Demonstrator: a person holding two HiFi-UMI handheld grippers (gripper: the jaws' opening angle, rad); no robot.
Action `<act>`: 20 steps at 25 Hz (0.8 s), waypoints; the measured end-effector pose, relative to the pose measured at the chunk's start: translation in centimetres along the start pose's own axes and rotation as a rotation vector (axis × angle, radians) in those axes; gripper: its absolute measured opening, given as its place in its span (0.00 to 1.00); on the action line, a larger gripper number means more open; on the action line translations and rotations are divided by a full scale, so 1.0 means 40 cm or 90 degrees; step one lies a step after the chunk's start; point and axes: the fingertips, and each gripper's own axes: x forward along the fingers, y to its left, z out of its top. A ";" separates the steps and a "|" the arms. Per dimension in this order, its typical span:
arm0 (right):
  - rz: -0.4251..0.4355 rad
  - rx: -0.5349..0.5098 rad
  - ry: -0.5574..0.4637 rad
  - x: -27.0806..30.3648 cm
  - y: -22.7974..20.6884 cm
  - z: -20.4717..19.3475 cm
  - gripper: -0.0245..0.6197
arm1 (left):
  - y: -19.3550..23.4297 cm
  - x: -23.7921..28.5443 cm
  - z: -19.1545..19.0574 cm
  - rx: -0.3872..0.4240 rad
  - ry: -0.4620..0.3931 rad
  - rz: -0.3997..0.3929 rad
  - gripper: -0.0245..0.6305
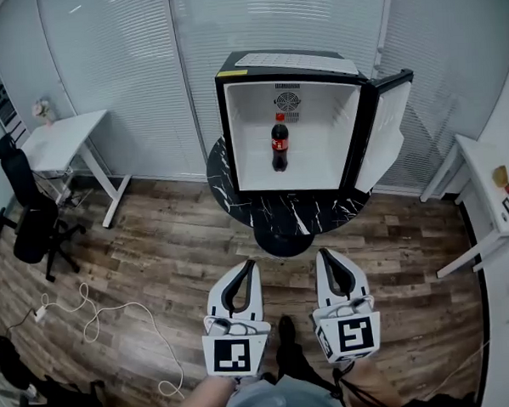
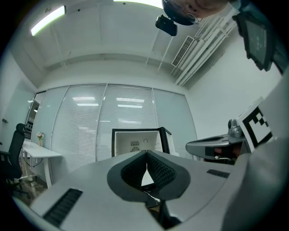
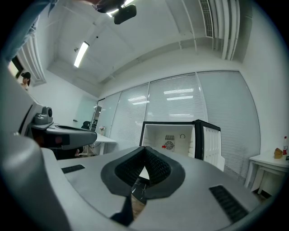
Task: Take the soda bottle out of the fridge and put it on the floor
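A dark soda bottle (image 1: 279,143) with a red cap and label stands upright inside a small black mini fridge (image 1: 293,124) with a white interior. The fridge door (image 1: 387,128) hangs open to the right. In the head view my left gripper (image 1: 247,265) and right gripper (image 1: 324,254) are held side by side over the wooden floor, well short of the fridge. Both are shut with nothing between the jaws. The fridge (image 2: 135,142) shows beyond the tips in the left gripper view and likewise the fridge (image 3: 174,137) in the right gripper view; the bottle is hidden behind the jaws there.
The fridge sits on a round black marble table (image 1: 285,214). A white desk (image 1: 64,140) and black office chair (image 1: 30,214) stand at the left, another white desk (image 1: 492,194) at the right. A white cable (image 1: 99,313) lies on the floor.
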 end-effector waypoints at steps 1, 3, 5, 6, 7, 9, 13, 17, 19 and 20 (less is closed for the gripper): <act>0.000 0.003 0.004 0.030 -0.018 -0.018 0.06 | 0.005 0.033 -0.018 -0.003 0.005 0.001 0.06; 0.002 0.010 0.009 0.093 -0.061 -0.049 0.06 | 0.014 0.104 -0.051 -0.005 0.012 0.003 0.06; 0.005 0.017 0.012 0.161 -0.105 -0.072 0.06 | 0.022 0.180 -0.076 0.000 0.017 0.003 0.06; 0.008 0.020 0.014 0.195 -0.126 -0.083 0.06 | 0.026 0.219 -0.087 0.003 0.020 0.004 0.06; 0.012 0.023 0.017 0.229 -0.146 -0.093 0.06 | 0.030 0.258 -0.097 0.006 0.023 0.005 0.06; 0.021 0.029 0.020 0.298 -0.184 -0.109 0.06 | 0.038 0.334 -0.113 0.010 0.030 0.007 0.06; 0.038 0.035 0.013 0.425 -0.254 -0.111 0.06 | 0.059 0.468 -0.118 0.023 0.031 0.017 0.06; 0.051 0.030 -0.004 0.517 -0.309 -0.085 0.06 | 0.079 0.562 -0.092 0.034 0.013 0.035 0.06; 0.057 0.025 -0.014 0.553 -0.326 -0.064 0.06 | 0.091 0.592 -0.074 0.041 0.004 0.042 0.06; 0.059 0.023 -0.019 0.569 -0.331 -0.054 0.06 | 0.099 0.604 -0.068 0.039 0.001 0.047 0.06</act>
